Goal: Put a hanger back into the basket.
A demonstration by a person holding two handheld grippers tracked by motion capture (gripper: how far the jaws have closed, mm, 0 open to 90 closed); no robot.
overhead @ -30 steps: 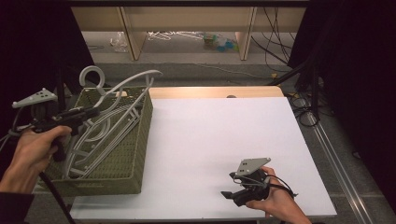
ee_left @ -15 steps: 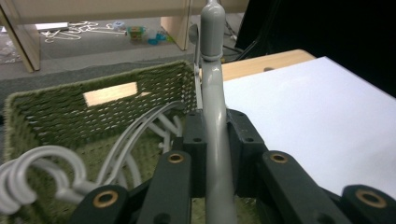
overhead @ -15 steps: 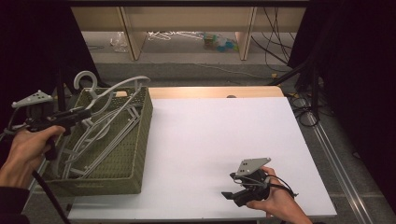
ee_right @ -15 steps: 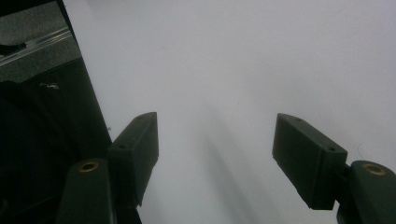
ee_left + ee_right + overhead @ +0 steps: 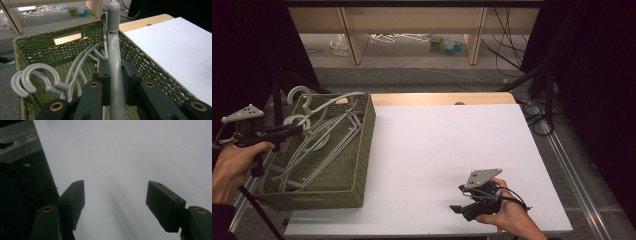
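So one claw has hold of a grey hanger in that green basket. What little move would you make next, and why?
Probably lift it slowly, straight up. The left gripper is shut on the grey hanger, whose lower part lies among other hangers in the woven basket; a gentle rise should free it without dragging them. The right gripper rests open on the white table.

We see our left gripper, black with brass-ringed screws, grey three-cornered plate, trailing black cable, our right gripper alike, dark sleeve at lower left.
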